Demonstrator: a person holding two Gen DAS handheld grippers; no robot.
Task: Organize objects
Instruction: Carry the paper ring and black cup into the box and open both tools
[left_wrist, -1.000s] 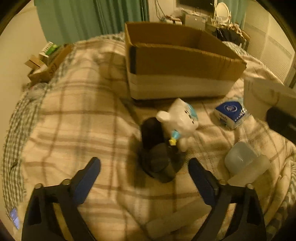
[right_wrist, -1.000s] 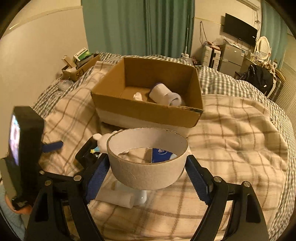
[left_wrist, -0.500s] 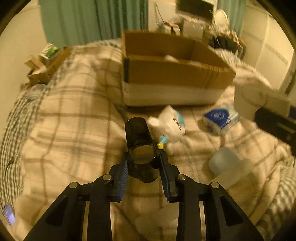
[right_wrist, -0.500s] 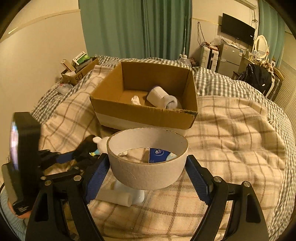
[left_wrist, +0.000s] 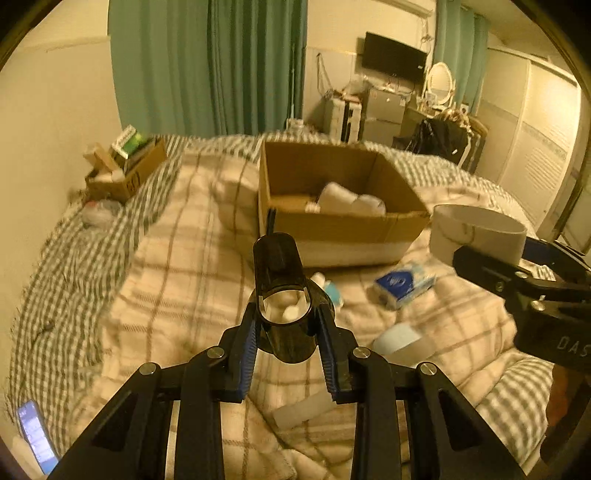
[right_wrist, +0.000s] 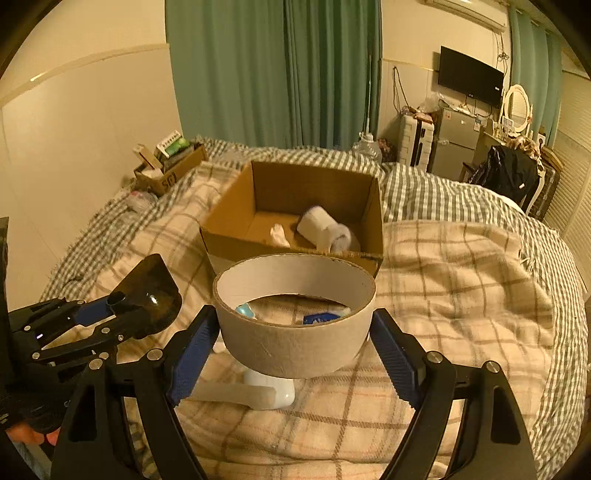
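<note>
Brown box (right_wrist: 295, 206) on a cream plaid blanket (right_wrist: 461, 280); green-checked sheet (right_wrist: 443, 192) beyond; teal curtains (right_wrist: 273, 74) far; blue packet (left_wrist: 404, 282) near right.

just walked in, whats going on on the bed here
A person is tidying loose things into the box. The left tool is shut on a dark cup, lifted off the blanket. The right tool holds a cardboard ring. A tissue pack lies on the blanket.
</note>
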